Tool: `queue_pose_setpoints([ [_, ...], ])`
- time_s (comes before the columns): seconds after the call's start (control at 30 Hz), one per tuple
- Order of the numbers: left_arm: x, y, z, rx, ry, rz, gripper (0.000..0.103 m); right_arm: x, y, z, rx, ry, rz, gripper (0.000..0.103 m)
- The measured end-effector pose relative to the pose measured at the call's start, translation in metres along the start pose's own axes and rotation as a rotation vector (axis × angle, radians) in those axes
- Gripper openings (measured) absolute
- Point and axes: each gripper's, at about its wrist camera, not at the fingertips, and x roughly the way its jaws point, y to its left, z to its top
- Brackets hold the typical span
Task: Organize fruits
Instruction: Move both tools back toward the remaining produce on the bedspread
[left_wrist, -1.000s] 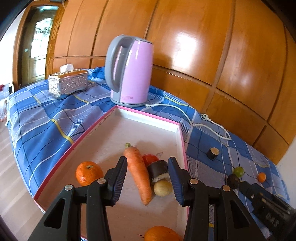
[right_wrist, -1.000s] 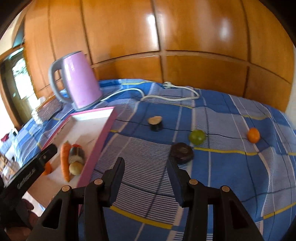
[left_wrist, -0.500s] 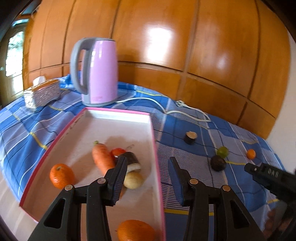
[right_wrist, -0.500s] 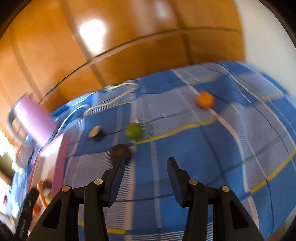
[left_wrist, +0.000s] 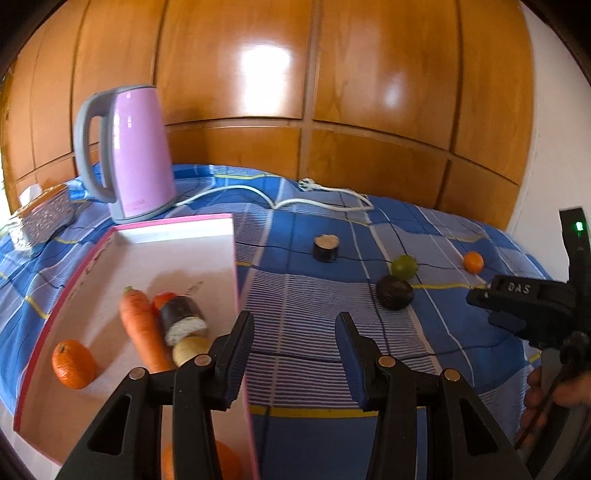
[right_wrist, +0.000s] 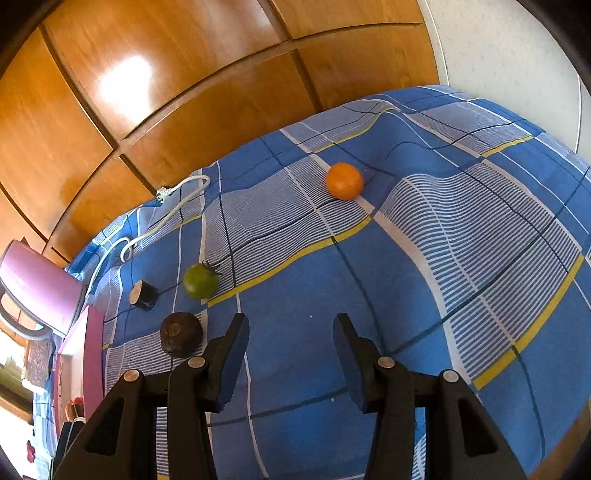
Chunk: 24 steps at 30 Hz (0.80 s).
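Note:
A pink-rimmed white tray (left_wrist: 177, 232) holds a carrot (left_wrist: 142, 326), an orange (left_wrist: 72, 363), a dark cut piece (left_wrist: 183, 317), a small potato (left_wrist: 190, 349) and something red behind. On the blue checked cloth lie a dark round fruit (right_wrist: 181, 334), a green tomato (right_wrist: 200, 281), a small orange fruit (right_wrist: 344, 181) and a dark cut stub (right_wrist: 143, 294). They also show in the left wrist view: dark fruit (left_wrist: 394, 292), green tomato (left_wrist: 404, 266), small orange fruit (left_wrist: 473, 261). My left gripper (left_wrist: 295, 350) is open over the tray's right rim. My right gripper (right_wrist: 290, 354) is open above the cloth, just right of the dark fruit.
A pink electric kettle (left_wrist: 127, 151) stands behind the tray, its white cord (left_wrist: 280, 195) trailing across the cloth. A silver tissue box (left_wrist: 44, 214) sits at far left. Wooden wall panels (left_wrist: 295, 92) close the back. The cloth drops off at the near edge.
My left gripper has swung right, from over the tray's contents to its right rim. My right gripper has turned right and come closer to the loose fruits; both stay open.

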Motion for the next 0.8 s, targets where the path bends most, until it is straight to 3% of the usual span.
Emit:
queue_pose_setpoints([
  [0.3, 0.014, -0.007, 0.0, -0.016, 0.049, -0.073, 0.046, 0.003, -0.001, 0.001, 0.005, 0.009, 0.011, 0.048],
  [0.53, 0.014, 0.005, 0.003, -0.1, 0.045, -0.111, 0.046, 0.004, 0.001, 0.001, 0.002, 0.015, 0.023, 0.048],
  [0.8, 0.029, -0.021, 0.009, 0.001, 0.074, -0.117, 0.046, 0.002, -0.008, 0.006, 0.039, -0.015, -0.001, 0.048],
])
